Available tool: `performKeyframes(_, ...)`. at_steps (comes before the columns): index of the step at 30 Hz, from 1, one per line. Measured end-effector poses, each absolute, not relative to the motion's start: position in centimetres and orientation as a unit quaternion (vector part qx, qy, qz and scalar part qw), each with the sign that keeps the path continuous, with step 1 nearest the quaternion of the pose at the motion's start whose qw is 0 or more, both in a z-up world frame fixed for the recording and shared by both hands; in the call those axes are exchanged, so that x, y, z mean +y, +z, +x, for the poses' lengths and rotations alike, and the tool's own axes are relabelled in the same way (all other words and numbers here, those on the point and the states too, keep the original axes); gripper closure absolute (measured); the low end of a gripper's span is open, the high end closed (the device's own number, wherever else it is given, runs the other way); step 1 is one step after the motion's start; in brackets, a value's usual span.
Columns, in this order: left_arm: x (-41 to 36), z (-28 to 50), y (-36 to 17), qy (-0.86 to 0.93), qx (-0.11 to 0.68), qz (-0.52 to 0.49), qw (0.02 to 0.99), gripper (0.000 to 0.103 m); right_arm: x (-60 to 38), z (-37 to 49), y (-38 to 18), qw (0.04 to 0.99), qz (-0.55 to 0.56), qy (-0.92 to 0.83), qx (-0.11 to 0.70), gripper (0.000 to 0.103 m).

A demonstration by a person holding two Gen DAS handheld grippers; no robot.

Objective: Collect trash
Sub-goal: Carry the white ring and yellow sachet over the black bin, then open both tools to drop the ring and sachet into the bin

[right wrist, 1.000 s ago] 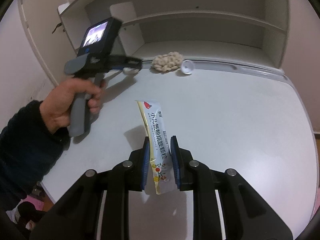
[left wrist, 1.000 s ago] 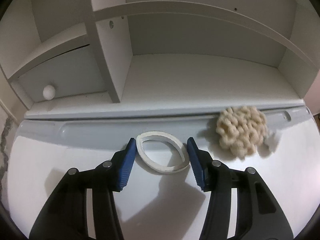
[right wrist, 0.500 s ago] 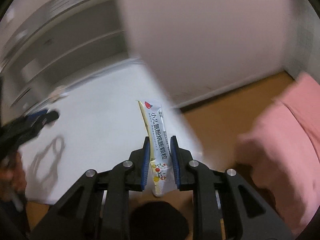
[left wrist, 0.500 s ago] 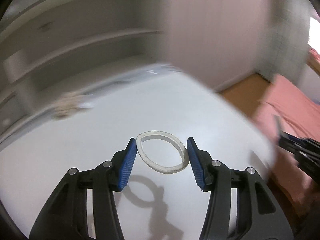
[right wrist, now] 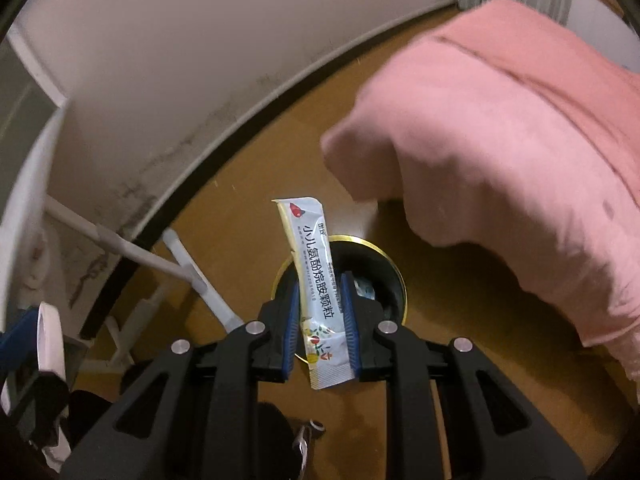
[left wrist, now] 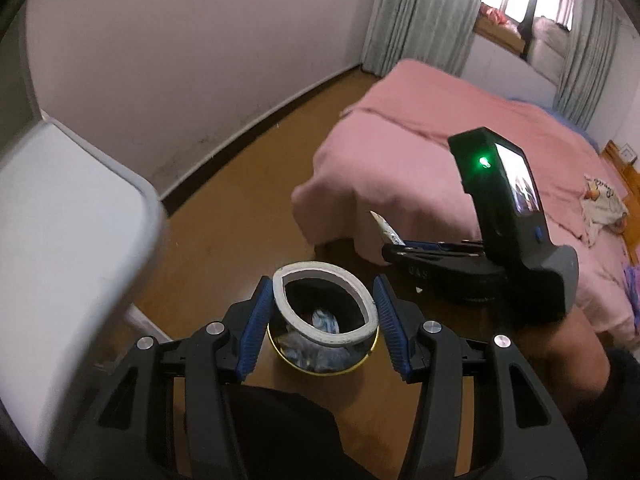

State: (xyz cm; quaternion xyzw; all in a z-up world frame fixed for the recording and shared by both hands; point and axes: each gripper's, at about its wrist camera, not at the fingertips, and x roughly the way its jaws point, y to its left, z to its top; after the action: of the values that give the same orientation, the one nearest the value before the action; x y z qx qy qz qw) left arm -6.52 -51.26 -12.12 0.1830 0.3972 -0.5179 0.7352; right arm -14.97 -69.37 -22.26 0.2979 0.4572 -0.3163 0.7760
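Note:
My left gripper (left wrist: 323, 320) is shut on a white tape ring (left wrist: 332, 336), squeezed into an oval, held above a round gold-rimmed trash bin (left wrist: 320, 368) on the floor with trash inside. My right gripper (right wrist: 320, 320) is shut on a white printed sachet (right wrist: 316, 280) that stands upright over the same bin (right wrist: 396, 276). In the left wrist view the right gripper (left wrist: 394, 250) is just right of the bin with the sachet tip (left wrist: 384, 228) showing. The tape ring (right wrist: 50, 336) shows at the left edge of the right wrist view.
A bed with a pink cover (left wrist: 440, 152) stands right of the bin. The white table edge (left wrist: 80, 220) is at the left, its white legs (right wrist: 132, 252) near the wall. The floor (left wrist: 248, 200) is brown wood. Curtains (left wrist: 416, 12) hang at the back.
Both grippers have swung away from the table and shelves to the floor beside the bed. They now hang over the trash bin, still holding the tape ring and the sachet.

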Motion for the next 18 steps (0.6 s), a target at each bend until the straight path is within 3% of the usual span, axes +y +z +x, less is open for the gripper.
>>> performKeyframes(6, -52.7, -6.5, -13.8, -0.512, 0.405, 0.195, 0.732, 0.053, -70.1, -15.2, -25.4, 0.751, 0.328, -0.299, 0.489, 0.082)
performKeyframes(18, -53.7, -6.1, -14.1, -0.507, 0.410, 0.200, 0.731, 0.053, -70.4, -15.6, -25.0, 0.762, 0.335, -0.299, 0.468, 0.079)
